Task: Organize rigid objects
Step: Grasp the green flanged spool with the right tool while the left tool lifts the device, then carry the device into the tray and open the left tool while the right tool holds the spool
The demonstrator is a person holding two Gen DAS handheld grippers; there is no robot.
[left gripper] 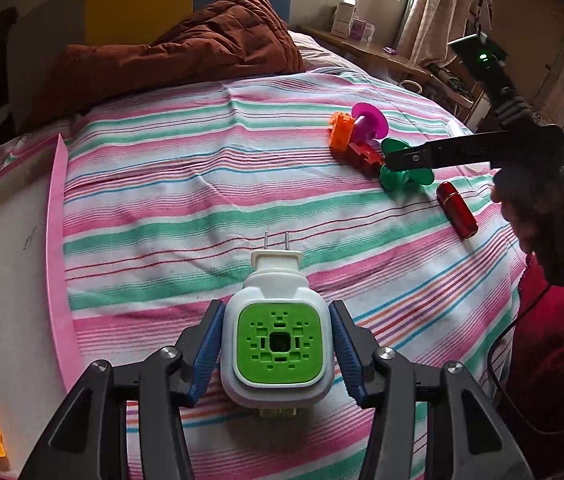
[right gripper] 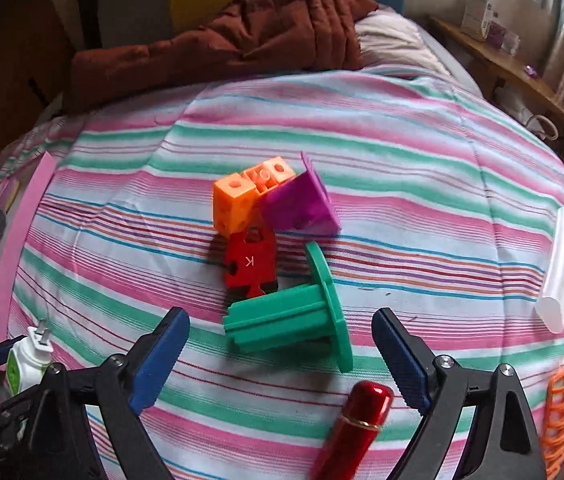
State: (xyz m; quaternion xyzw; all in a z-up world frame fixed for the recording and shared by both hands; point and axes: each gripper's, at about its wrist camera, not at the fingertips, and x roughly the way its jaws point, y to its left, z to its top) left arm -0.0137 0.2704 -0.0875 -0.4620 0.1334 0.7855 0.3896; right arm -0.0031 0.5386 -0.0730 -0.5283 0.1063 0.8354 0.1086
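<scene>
1. Green spool (right gripper: 288, 320) lying sideways on striped bedspread (right gripper: 422, 184), between spread right gripper (right gripper: 280, 354), nothing pinched
2. Looks light, stiff, slick plastic; best grabbed across ribbed barrel
3. Left gripper (left gripper: 275, 354) pinching white plug-in device (left gripper: 276, 340) by its sides

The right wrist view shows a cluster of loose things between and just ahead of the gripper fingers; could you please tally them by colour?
Green: 1, flanged green plastic spool
Purple: 1, purple plastic spool
Orange: 1, orange plastic cube block
Red: 2, flat red plastic connector, glossy red lipstick tube
Total: 5
</scene>
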